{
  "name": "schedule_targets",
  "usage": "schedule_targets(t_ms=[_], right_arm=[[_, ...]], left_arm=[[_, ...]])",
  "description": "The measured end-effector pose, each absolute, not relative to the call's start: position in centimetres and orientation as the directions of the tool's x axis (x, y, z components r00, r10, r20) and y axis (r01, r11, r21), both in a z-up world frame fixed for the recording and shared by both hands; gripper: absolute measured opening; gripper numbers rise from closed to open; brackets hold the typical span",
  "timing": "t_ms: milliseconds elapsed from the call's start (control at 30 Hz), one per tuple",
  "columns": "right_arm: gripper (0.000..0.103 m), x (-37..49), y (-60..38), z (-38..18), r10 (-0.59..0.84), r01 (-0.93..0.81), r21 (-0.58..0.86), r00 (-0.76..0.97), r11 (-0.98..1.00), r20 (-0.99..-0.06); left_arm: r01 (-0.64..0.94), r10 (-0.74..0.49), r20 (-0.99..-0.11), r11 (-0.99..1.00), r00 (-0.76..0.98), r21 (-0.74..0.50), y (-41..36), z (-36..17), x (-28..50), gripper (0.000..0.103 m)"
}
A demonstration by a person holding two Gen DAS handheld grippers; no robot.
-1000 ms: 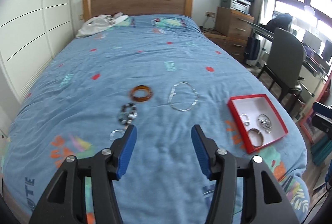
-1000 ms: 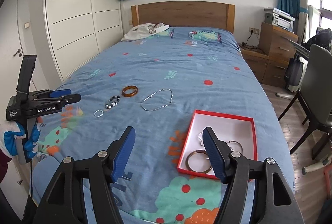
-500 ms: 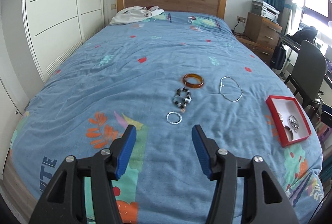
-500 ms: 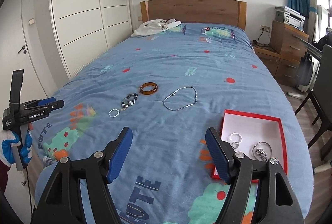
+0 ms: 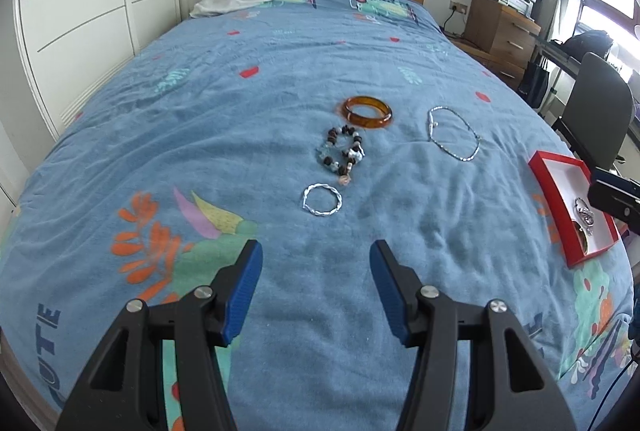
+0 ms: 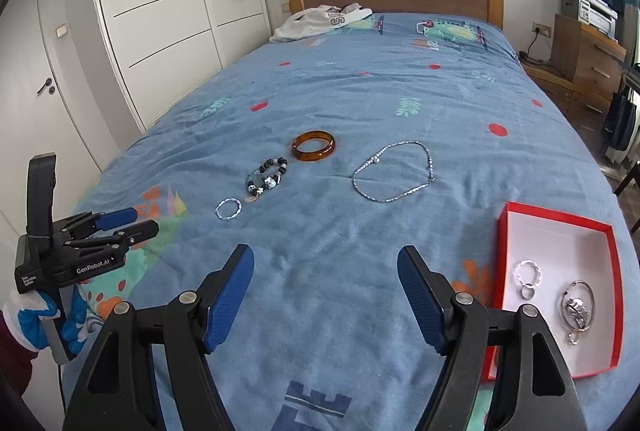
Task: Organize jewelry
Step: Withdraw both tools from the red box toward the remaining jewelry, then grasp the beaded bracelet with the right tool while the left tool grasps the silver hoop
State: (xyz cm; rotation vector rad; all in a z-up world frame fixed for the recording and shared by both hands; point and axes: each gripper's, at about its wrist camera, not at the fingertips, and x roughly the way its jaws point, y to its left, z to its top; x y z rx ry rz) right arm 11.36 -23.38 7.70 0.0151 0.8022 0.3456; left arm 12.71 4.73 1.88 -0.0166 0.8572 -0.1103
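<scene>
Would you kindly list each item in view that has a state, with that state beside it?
Left gripper: jaws open, empty.
Right gripper: jaws open, empty, just been opening.
Red box: lidless, holds several silver pieces.
Amber bangle: flat on the bedspread, outside the box.
Beaded bracelet: on the bedspread, outside the box.
Silver bracelet: flat, outside the box.
Silver necklace: laid in a loop, outside the box.
</scene>
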Motion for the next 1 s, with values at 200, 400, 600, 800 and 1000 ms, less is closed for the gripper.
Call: schedule_targets(t_ms=[200, 400, 600, 800, 1000], right_arm=[[0.074, 15.5, -21.3, 5.3, 0.344, -0.325, 0.172, 0.603, 0.930, -0.719], [0.074, 19.0, -20.0, 2.7, 0.376, -0.338, 0.209, 0.571, 0.918, -0.729], [0.074, 21.3, -19.0, 0.1, 0.401, -0.341, 0.242, 0.551, 0.909, -0.732], [0.074, 22.9, -18.1, -1.6, 0.423, -0.350, 0.265, 0.531, 0.898, -0.734], [0.074, 24.8, -16.3, -2.7, 0.451, -0.369, 0.287, 0.510, 0.884, -0.733]], left_arm=[[0.077, -0.125, -0.778, 0.992, 0.616, -0.099, 5.1, -0.5, 16.2, 0.054], [0.048, -0.111, -0.787, 0.994, 0.607, -0.103, 5.9, -2.3, 19.8, 0.054], [0.041, -0.112, -0.804, 0.993, 0.584, -0.108, 6.3, -4.4, 22.5, 0.052], [0.062, -0.112, -0.817, 0.994, 0.565, -0.094, 5.9, -6.0, 24.0, 0.033], [0.056, -0.075, -0.823, 0.997, 0.564, -0.052, 6.7, -7.0, 24.7, 0.007]])
